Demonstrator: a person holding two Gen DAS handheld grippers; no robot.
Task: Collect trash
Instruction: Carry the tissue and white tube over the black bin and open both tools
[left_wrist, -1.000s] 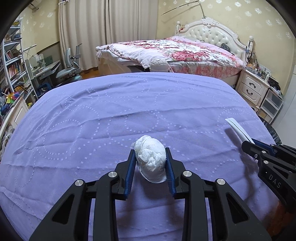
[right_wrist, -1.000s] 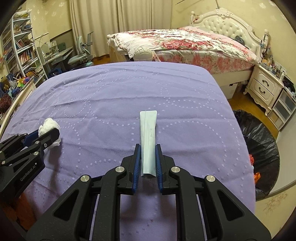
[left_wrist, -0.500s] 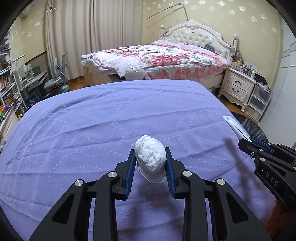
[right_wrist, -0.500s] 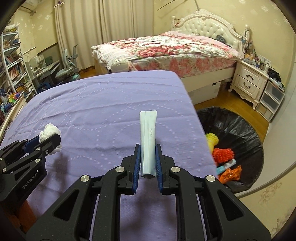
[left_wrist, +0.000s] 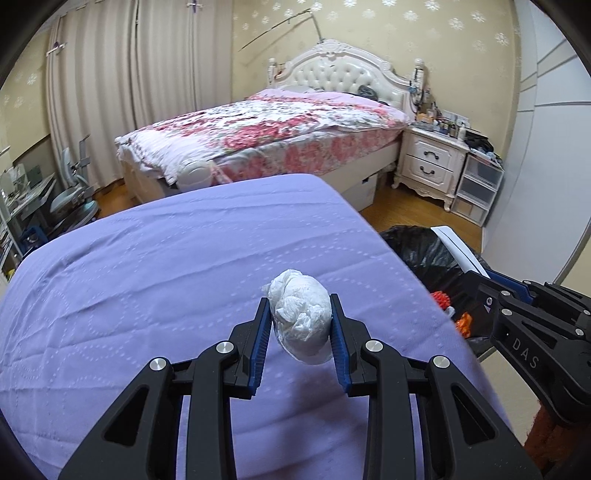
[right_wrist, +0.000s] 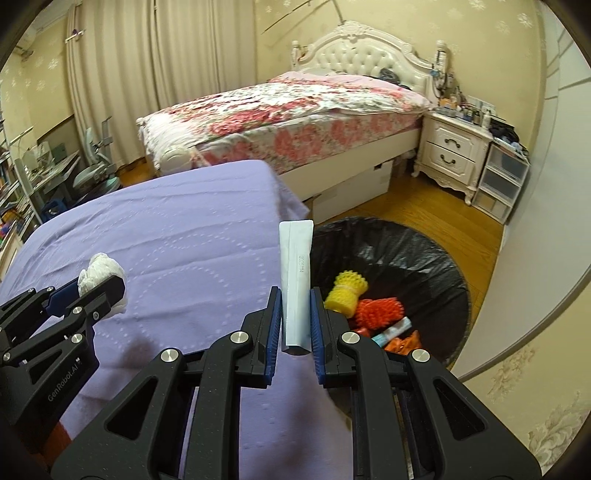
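My left gripper (left_wrist: 300, 308) is shut on a crumpled white tissue ball (left_wrist: 301, 321), held above the purple cloth (left_wrist: 166, 280) near its right edge. The right gripper (right_wrist: 296, 301) is shut on a long flat white wrapper (right_wrist: 294, 280), which sticks out forward over the cloth's edge and the bin's rim. A bin with a black liner (right_wrist: 417, 258) stands on the floor to the right, holding yellow and orange spiky pieces (right_wrist: 347, 290) and other scraps. In the left wrist view the right gripper (left_wrist: 480, 273) and the bin (left_wrist: 424, 251) show at the right. The left gripper (right_wrist: 101, 286) with the tissue shows at the left of the right wrist view.
A bed with a floral cover (left_wrist: 266, 136) stands behind the purple surface. A white nightstand (right_wrist: 454, 151) and plastic drawers (right_wrist: 502, 184) line the right wall. A desk and chair (left_wrist: 70, 195) sit at the far left. Wooden floor (right_wrist: 424, 210) surrounds the bin.
Both grippers have swung to the right with their loads. The bin has come into full view under the right gripper, and the cloth's right edge now lies close to both.
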